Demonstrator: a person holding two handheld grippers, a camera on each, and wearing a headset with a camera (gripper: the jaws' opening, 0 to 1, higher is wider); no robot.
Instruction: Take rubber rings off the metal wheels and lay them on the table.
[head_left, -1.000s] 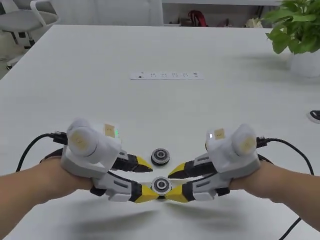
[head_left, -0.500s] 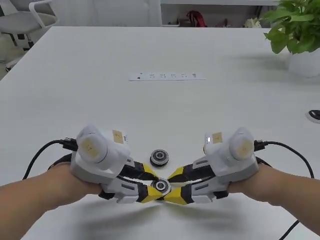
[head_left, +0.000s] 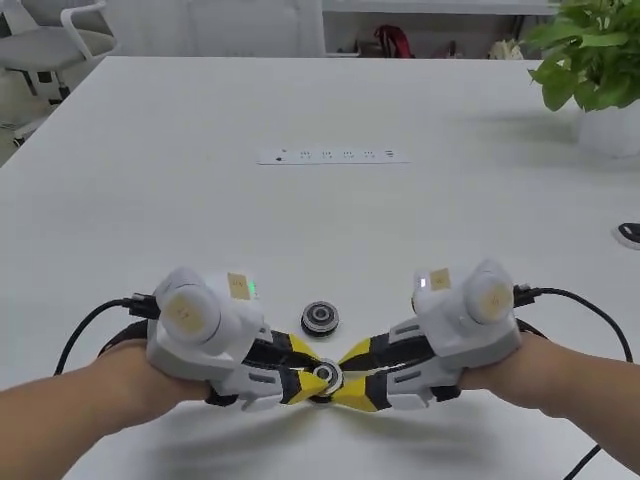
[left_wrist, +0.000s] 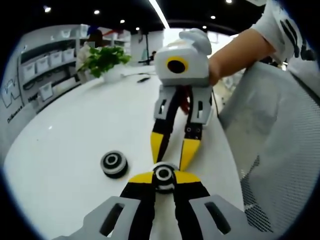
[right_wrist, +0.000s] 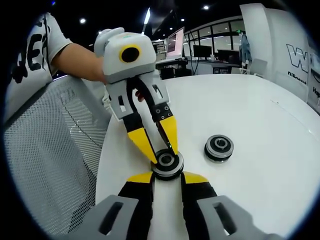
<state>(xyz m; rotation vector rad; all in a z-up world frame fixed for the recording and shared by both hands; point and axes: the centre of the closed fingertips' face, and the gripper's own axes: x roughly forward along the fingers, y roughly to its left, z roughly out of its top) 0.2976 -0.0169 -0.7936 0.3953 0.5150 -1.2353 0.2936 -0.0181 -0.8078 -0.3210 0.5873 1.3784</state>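
**A:** How many wheels are there?

**B:** There are two metal wheels. The near wheel (head_left: 323, 378) is between the two claws, close to the front edge of the white tabletop (head_left: 200, 210). The far wheel (head_left: 320, 317) lies flat just behind it and is apart from both claws.

**A:** And the rubber rings?

**B:** Also two, one dark ring around each wheel, and both are on their wheels.

**A:** How do the claws stand?

**B:** There are two claws. The left claw (head_left: 302, 372) reaches in from the left and the right claw (head_left: 350, 374) from the right, so their tips almost meet. Each one is closed on the near wheel, with a yellow tip on either side of it.

**A:** What else is on the tabletop?

**B:** One white power strip (head_left: 333, 155) lies near the middle. One potted plant (head_left: 590, 60) stands at the far right corner. A black cable (head_left: 85, 320) runs back from each gripper.

**A:** And the room?

**B:** It is an office. One white chair (head_left: 50, 35) stands beyond the far left corner. In the right gripper view a grey mesh chair back (right_wrist: 55, 145) is beside the person. In the left gripper view there are shelves with bins (left_wrist: 45, 65) and small ceiling lamps.
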